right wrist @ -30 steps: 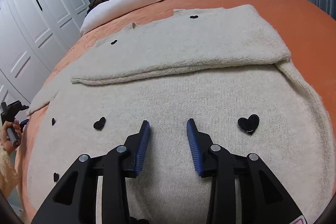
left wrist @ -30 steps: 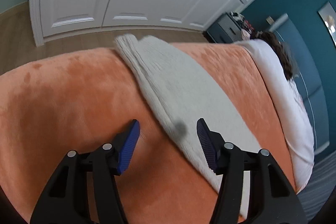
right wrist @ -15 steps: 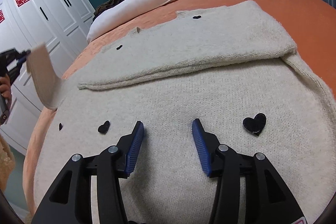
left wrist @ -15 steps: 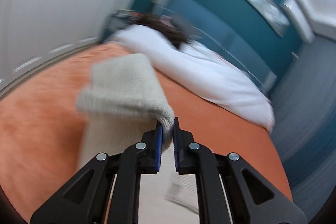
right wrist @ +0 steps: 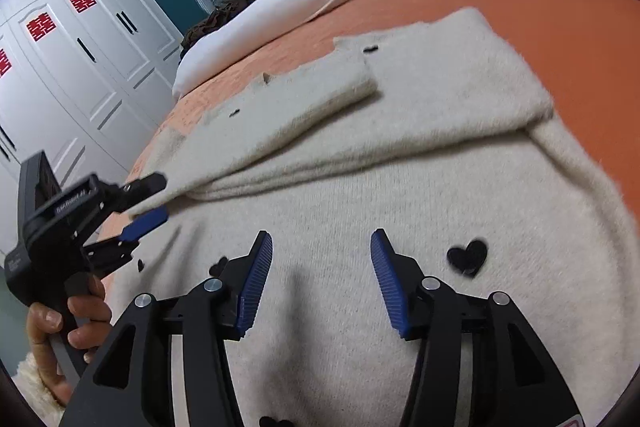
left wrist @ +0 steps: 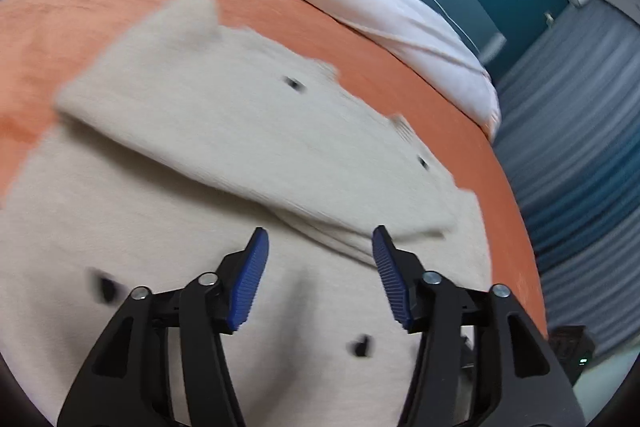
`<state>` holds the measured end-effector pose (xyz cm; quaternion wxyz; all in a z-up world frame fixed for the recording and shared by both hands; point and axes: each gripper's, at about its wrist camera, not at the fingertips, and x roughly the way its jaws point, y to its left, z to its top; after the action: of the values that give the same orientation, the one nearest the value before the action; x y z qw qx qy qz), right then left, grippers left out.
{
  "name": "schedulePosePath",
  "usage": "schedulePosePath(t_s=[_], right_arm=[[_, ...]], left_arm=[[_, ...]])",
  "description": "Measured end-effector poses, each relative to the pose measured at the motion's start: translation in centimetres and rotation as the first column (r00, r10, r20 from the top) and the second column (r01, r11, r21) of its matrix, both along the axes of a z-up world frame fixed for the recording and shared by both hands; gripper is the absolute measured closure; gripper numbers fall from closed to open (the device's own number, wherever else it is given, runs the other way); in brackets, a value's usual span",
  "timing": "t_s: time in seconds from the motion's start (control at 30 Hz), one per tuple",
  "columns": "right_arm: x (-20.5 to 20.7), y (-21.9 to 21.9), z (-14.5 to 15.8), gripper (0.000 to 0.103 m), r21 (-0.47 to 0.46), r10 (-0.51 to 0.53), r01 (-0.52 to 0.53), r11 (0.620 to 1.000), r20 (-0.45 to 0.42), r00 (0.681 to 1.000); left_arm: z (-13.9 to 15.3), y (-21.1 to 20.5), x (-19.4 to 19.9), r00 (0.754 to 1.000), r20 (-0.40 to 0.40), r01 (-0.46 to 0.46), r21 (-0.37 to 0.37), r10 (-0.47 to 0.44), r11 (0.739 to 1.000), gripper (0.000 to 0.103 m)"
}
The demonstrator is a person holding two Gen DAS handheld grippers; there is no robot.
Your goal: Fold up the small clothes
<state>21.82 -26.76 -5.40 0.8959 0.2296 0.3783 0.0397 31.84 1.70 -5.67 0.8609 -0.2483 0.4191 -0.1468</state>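
underneath, orange bedspread (right wrist: 568, 39); white wardrobes (right wrist: 72, 75) beyond.

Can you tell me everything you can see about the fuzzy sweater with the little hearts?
The sweater is cream and looks like soft, fuzzy knit, dotted with small black hearts. It lies flat on the orange blanket, with both sleeves folded across its upper part, one overlapping the other. The left gripper and right gripper are over it, both open, gripping none of it.
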Motion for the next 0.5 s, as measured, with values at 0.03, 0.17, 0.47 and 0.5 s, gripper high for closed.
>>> schedulePosePath(t_s=[0.03, 0.17, 0.47, 0.5], right_arm=[[0.4, -0.3, 0.8, 0.049, -0.012, -0.013, 0.013, 1.0, 0.011, 1.0], [5.3, -2.5, 2.4, 0.044, 0.042, -0.06, 0.062, 0.997, -0.047, 0.997], [14.4, -1.0, 0.1, 0.094, 0.004, -0.067, 0.069, 0.998, -0.198, 0.978], [14.1, -1.1, 1.5, 0.095, 0.047, -0.062, 0.069, 0.997, -0.147, 0.987]], left_arm=[[0.3, 1.9, 0.5, 0.999, 0.001, -0.047, 0.01, 0.047, 0.999, 0.043], [-0.2, 8.0, 2.7, 0.981, -0.084, -0.178, 0.0, 0.177, 0.984, 0.041], [-2.3, 13.7, 4.2, 0.912, -0.219, -0.384, -0.164, 0.346, 0.909, 0.091], [-2.1, 13.6, 4.3, 0.911, -0.213, -0.388, -0.161, 0.352, 0.908, 0.094]])
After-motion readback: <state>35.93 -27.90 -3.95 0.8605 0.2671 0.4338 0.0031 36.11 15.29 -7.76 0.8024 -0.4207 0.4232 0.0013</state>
